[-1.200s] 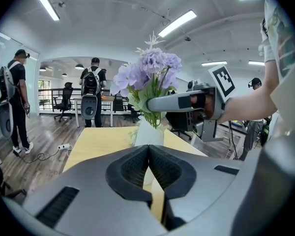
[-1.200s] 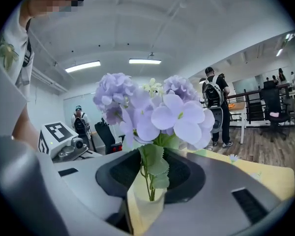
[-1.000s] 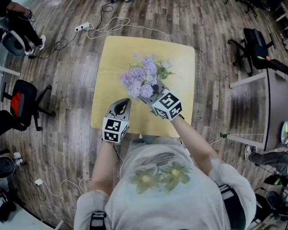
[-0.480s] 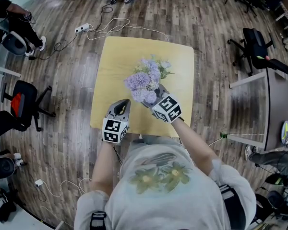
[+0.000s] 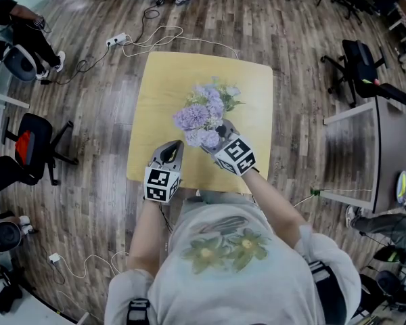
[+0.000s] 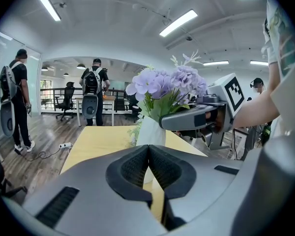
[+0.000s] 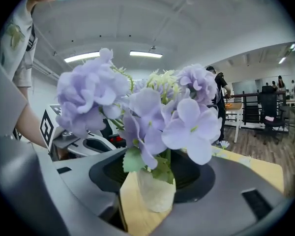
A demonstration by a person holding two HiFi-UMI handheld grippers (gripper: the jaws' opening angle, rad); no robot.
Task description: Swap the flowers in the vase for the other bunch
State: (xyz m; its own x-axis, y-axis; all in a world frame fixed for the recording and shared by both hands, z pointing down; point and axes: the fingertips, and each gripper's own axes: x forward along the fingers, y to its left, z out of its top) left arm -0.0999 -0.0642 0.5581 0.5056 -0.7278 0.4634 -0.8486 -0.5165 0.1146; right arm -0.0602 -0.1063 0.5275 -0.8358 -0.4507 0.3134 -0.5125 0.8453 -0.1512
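Since the right tool (image 5: pixel 220 133) has just been opening and now gapes wide around the vase (image 6: pixel 151 132) of upright flowers (image 5: pixel 201 114) mid-counter (image 5: pixel 162 87), it's closest; the left tool (image 6: pixel 148 168) sits shut and empty, near-left.

Seen from the left gripper view, your closed left gripper (image 6: pixel 148 151) blocks the foot of the vase (image 6: pixel 150 131), while one jaw of your right gripper (image 6: pixel 162 122) crosses its mouth; the far jaw is lost behind the leaves. Those jaws have just been opening, with the vase between them. From your head camera, the purple flowers (image 5: pixel 201 117) cover the vase completely, along with the right gripper's fingertips. In the right gripper view, blooms mask the vase's neck and much of the room.
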